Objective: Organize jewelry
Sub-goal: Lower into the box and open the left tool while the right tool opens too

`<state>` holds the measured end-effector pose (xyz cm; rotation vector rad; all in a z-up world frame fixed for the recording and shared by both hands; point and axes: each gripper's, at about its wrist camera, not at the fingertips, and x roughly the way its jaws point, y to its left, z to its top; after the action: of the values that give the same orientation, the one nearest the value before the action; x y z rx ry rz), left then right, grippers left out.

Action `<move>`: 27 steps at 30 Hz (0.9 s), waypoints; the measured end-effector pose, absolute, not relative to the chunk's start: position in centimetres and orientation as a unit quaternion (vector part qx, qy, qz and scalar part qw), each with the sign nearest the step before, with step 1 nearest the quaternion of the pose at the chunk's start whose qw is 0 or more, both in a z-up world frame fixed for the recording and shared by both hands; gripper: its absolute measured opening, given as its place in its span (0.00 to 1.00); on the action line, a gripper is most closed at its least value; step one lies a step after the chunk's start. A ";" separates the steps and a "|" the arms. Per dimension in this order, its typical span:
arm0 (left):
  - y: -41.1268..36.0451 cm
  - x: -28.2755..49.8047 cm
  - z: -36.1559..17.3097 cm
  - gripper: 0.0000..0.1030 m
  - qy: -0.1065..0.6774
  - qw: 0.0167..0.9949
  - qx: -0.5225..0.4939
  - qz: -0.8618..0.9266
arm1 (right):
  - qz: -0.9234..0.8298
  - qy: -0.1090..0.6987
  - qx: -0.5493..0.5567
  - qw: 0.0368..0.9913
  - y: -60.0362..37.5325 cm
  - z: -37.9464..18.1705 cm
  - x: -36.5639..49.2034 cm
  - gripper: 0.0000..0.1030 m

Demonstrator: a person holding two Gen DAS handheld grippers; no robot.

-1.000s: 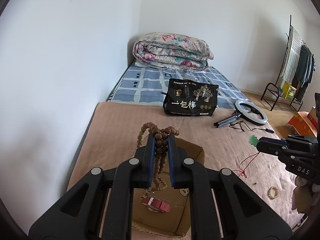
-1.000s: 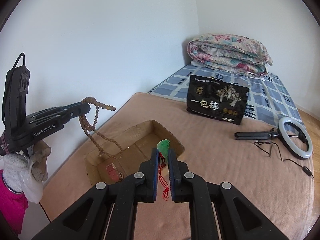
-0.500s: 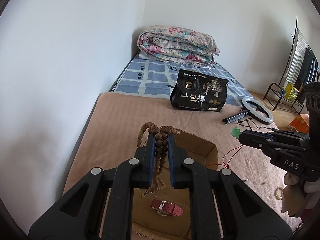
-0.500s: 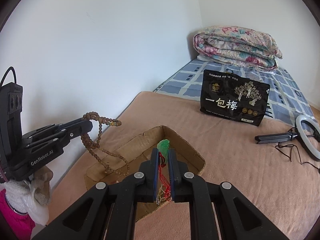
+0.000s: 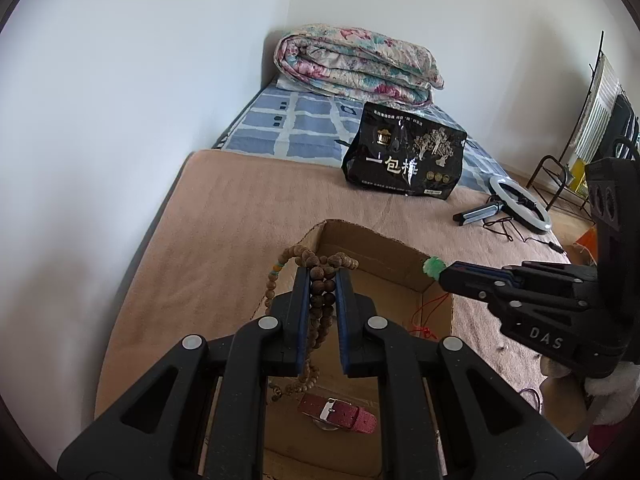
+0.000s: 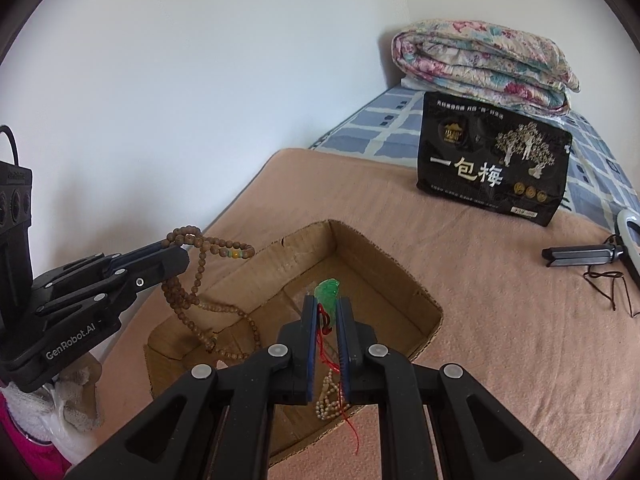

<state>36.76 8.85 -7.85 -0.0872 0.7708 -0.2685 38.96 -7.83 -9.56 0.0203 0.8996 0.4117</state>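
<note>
An open cardboard box [image 5: 372,240] [image 6: 384,268] lies on the tan blanket. My left gripper [image 5: 323,276] is shut on a brown wooden bead necklace [image 5: 320,292] [image 6: 192,296] that hangs down into the box. My right gripper [image 6: 325,304] is shut on a green jade pendant [image 6: 329,292] [image 5: 433,266] with a red cord [image 6: 322,344], held over the box's right part. A red watch strap [image 5: 338,416] and a small pearl bracelet [image 6: 326,398] lie inside the box.
A black snack bag [image 5: 404,164] [image 6: 492,164] stands behind the box. A ring light with stand and cable [image 5: 516,204] lies to the right. A folded floral quilt [image 5: 356,64] sits at the bed's head. A white wall runs along the left.
Both grippers have moved in over the box. The pendant came from the right to above the box's right rim. The bead necklace now hangs lower into the box.
</note>
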 end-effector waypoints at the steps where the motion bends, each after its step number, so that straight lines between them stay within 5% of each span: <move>1: 8.7 36.8 -8.1 0.10 0.377 0.916 -0.041 -0.131 | 0.197 0.435 0.008 0.879 -7.7 -9.9 39.1 0.07; 12: 8.4 37.0 -9.9 0.10 0.399 0.907 -0.035 -0.131 | 0.183 0.458 -0.011 0.870 -7.5 -12.5 39.6 0.10; 14: 8.3 37.0 -10.0 0.10 0.403 0.905 -0.033 -0.131 | 0.178 0.453 -0.013 0.874 -7.6 -12.3 39.5 0.32; 18: 8.2 37.0 -10.0 0.11 0.405 0.904 -0.029 -0.132 | 0.174 0.449 -0.010 0.876 -8.0 -11.9 39.3 0.46; 20: 8.0 36.9 -10.0 0.22 0.405 0.905 -0.024 -0.127 | 0.169 0.446 -0.011 0.879 -8.2 -11.6 39.2 0.57; 27: 7.9 36.1 -9.1 0.24 0.398 0.909 -0.027 -0.123 | 0.162 0.439 -0.007 0.884 -8.9 -10.5 38.2 0.62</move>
<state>36.14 7.86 -9.13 -0.0552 0.8213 -0.2543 38.22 -8.92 -10.52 -0.0143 0.9147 0.3365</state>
